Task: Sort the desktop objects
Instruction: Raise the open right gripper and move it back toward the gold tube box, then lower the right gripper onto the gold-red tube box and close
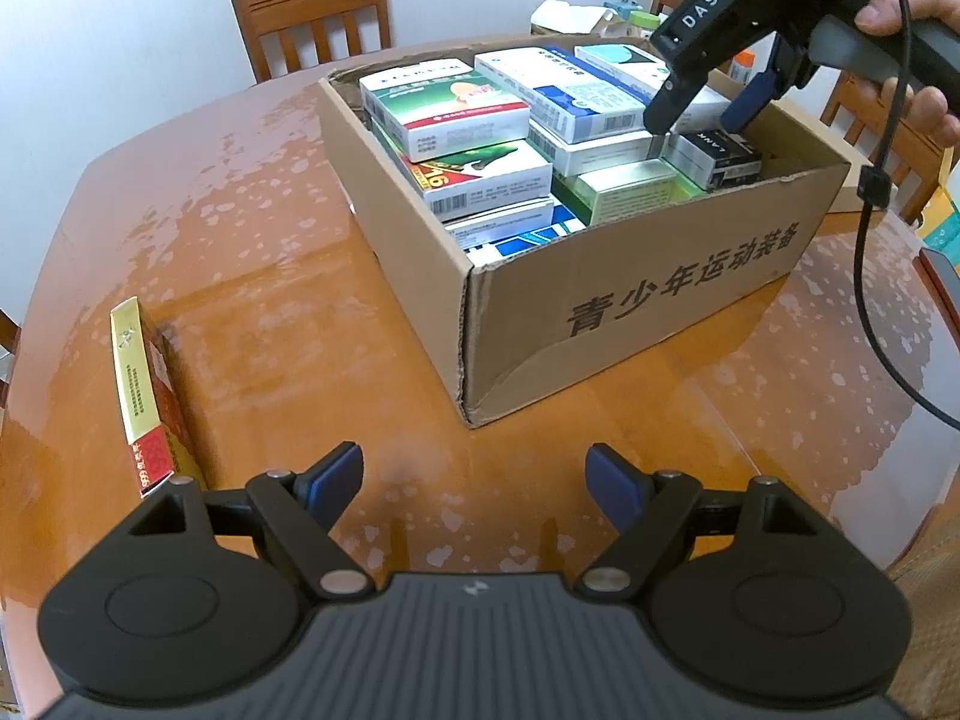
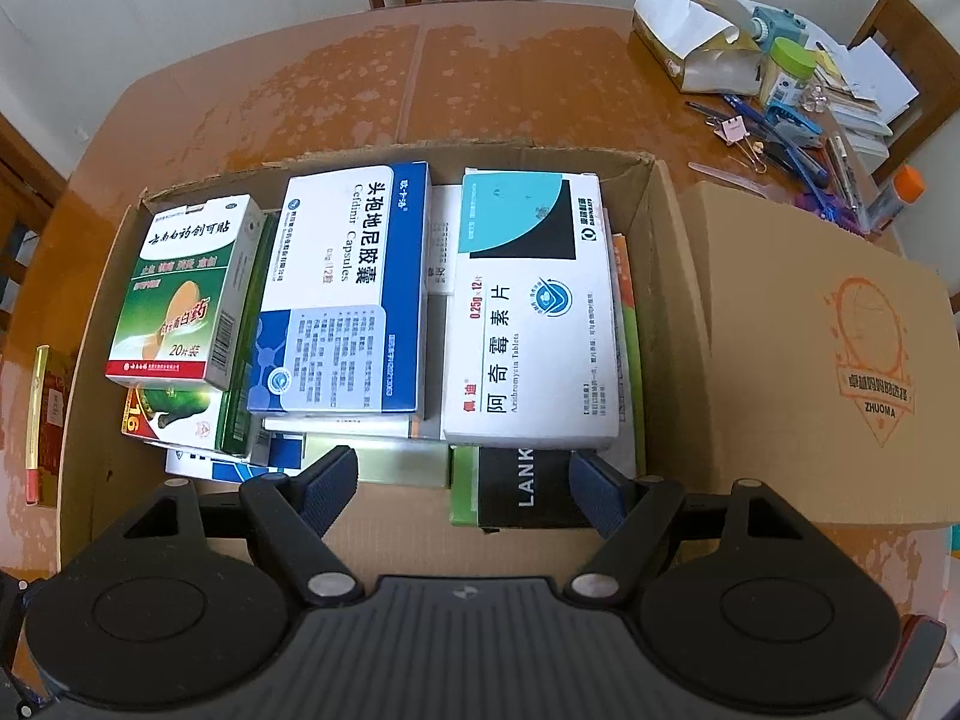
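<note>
An open cardboard box on the wooden table is packed with several medicine boxes. These include a green and white one, a blue and white one, a teal and black one and a black LANK box. A red and gold box lies alone on the table left of the carton, and shows as the red and gold box in the right wrist view. My left gripper hovers open over bare table, holding nothing. My right gripper, held by a hand, hangs open over the carton's near corner, above the LANK box.
The carton's flap with an orange logo sticks out to the right. Behind it lie a tissue pack, a green-lidded jar, pens and clips and papers. Wooden chairs stand round the table. A cable hangs from my right gripper.
</note>
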{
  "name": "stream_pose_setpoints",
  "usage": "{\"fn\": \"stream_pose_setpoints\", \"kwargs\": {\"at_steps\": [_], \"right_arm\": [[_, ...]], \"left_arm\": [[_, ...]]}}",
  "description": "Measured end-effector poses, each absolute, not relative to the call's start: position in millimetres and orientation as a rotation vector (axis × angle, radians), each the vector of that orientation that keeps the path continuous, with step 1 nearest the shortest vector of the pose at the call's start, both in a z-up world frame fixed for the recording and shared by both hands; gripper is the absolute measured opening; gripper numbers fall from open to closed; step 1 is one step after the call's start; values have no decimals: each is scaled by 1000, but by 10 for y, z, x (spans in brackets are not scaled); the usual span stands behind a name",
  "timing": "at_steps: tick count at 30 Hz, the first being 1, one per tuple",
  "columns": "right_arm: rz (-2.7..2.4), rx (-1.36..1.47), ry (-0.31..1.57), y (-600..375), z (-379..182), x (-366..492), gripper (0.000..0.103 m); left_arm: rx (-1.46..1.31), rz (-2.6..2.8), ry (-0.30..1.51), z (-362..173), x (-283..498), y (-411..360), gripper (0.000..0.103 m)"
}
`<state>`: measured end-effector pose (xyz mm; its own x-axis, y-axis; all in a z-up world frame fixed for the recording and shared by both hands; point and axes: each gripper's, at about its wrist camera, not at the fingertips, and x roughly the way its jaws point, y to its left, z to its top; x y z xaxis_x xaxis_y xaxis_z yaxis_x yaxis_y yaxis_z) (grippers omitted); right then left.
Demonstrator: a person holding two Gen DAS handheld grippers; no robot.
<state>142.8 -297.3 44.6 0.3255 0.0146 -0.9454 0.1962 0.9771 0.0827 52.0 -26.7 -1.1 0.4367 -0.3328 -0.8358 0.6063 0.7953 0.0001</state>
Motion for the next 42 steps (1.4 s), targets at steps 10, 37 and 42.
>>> {"fn": "stream_pose_setpoints", "kwargs": {"at_steps": [10,37,42], "right_arm": [[-119,181,1223,-2962,511,1409,82],[372,-83,1242,135,344,2144,91],[291,-67,1297,350,14,2356,84]], "left_arm": [[316,-602,945,1,505,-245,81],[225,-528,979,-102,331,1139,84],[204,-534,964,-125,390,1339,84]]}}
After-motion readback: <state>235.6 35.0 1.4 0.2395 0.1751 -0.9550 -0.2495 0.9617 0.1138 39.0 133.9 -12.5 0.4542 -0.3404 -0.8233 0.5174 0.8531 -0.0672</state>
